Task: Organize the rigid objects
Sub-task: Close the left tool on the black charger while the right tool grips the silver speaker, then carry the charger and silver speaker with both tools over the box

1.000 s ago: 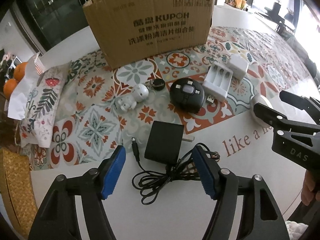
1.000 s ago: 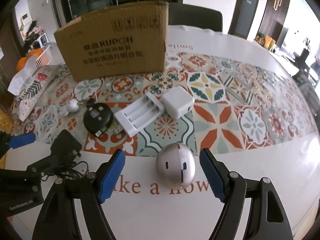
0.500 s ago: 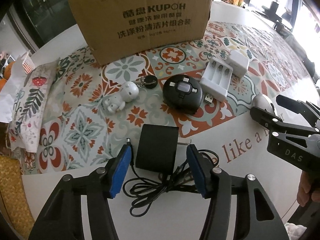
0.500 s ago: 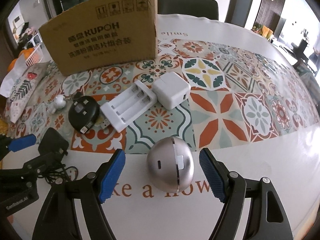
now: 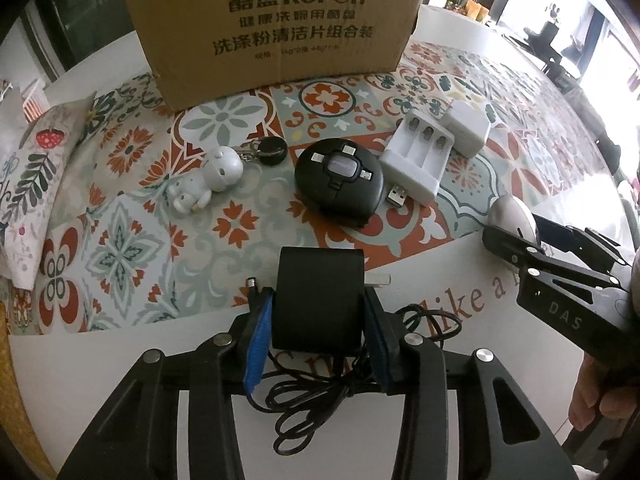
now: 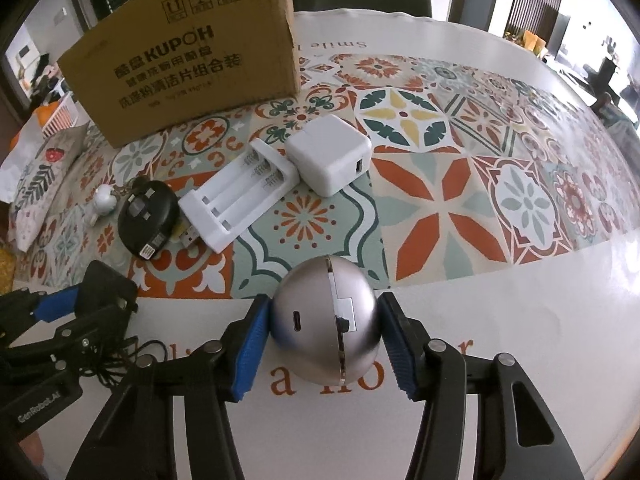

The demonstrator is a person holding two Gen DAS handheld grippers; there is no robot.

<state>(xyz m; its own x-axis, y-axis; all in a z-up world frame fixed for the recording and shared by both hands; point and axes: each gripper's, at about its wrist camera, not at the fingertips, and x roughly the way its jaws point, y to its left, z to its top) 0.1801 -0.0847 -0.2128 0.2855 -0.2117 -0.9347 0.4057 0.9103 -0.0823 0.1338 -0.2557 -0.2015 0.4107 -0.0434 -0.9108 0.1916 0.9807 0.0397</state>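
My left gripper (image 5: 318, 322) is shut on a black power adapter (image 5: 319, 296) that rests on the table, its tangled black cable (image 5: 320, 388) lying under the jaws. My right gripper (image 6: 325, 330) is shut on a silver dome-shaped gadget (image 6: 325, 326), both blue pads touching its sides. On the patterned mat lie a white battery charger (image 6: 240, 196), a white cube charger (image 6: 328, 156), a round black cable hub (image 6: 148, 218) and a white figurine keychain (image 5: 208, 182). A cardboard box (image 5: 276, 20) stands behind them.
A floral cloth pouch (image 5: 24, 184) lies at the left. The right gripper shows in the left wrist view (image 5: 548, 264), and the left gripper in the right wrist view (image 6: 60, 328). The white table edge (image 6: 520, 400) runs along the front.
Both grippers moved forward and closed: the left onto the black adapter, the right onto the silver dome gadget. Both were open a second ago.
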